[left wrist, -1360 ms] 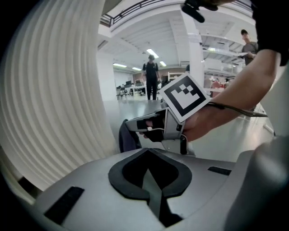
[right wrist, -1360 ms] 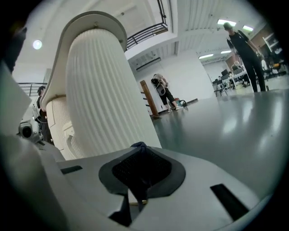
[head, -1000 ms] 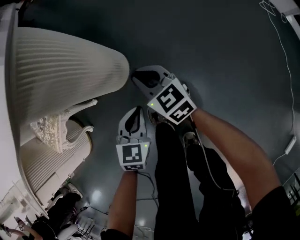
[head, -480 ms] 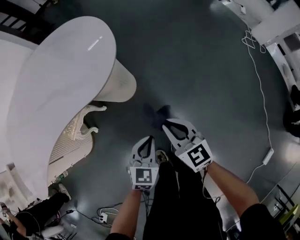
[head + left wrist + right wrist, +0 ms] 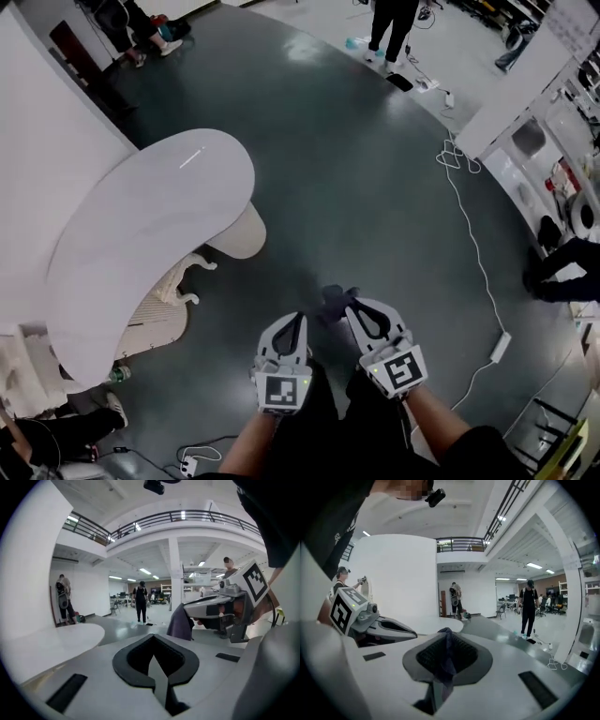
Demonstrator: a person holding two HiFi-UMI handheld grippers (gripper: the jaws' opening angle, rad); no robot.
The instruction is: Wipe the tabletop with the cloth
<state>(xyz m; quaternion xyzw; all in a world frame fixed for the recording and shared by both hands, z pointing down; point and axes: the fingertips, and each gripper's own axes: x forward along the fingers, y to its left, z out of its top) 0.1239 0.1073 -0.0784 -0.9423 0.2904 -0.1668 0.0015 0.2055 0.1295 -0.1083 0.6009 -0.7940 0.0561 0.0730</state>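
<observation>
The cloth [image 5: 334, 300], a dark grey-purple scrap, sits in the lower middle of the head view. It is pinched at the tips of the right gripper [image 5: 352, 306] and bunches up just beyond them. In the right gripper view the cloth [image 5: 446, 660] runs as a thin fold between the dark pads, and the right gripper [image 5: 446, 644] is closed on it, with a small tuft poking out at the tip.

The left gripper [image 5: 294, 321] lies just beside the right one, to its left in the frame, and clear of the cloth. In its own view the left gripper [image 5: 154, 660] has its jaws closed together with nothing between them. The cloth [image 5: 180, 623] shows there to the right of centre, hanging from the other gripper.

Both grippers are over the dark grey floor [image 5: 375, 187]. The white oval worktop [image 5: 141, 244] fills the left of the frame, well apart from the cloth. A white ribbed base [image 5: 155, 314] shows under its lower edge.

The only print in view is the black-and-white square marker on each gripper's cube.

A white cable [image 5: 473, 253] trails down the right of the frame. A person [image 5: 389, 23] stands at the top edge.
</observation>
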